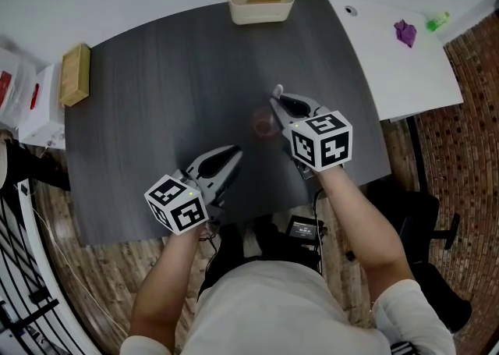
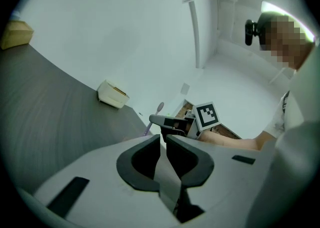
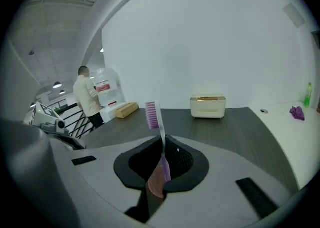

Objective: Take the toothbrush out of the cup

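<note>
A toothbrush [image 3: 159, 131] with purple bristles and a white-and-purple handle stands upright between the jaws of my right gripper [image 3: 163, 148], which is shut on the handle. Its head [image 1: 277, 91] pokes out past the right gripper [image 1: 282, 105] over the middle of the dark table [image 1: 156, 88]. A clear pinkish cup [image 1: 263, 122] stands just left of that gripper and shows as a pink patch [image 3: 156, 182] under the jaws; whether the handle's end is inside it is hidden. My left gripper [image 1: 229, 158] sits lower left, shut and holding nothing [image 2: 163, 140]. It looks toward the toothbrush [image 2: 158, 108].
A cream box [image 1: 260, 1] sits at the table's far edge and a wooden block [image 1: 75, 74] at its left edge. A white table [image 1: 413, 72] to the right holds a purple object [image 1: 405, 32] and a green bottle [image 1: 437, 21]. A person [image 3: 88, 96] stands far off.
</note>
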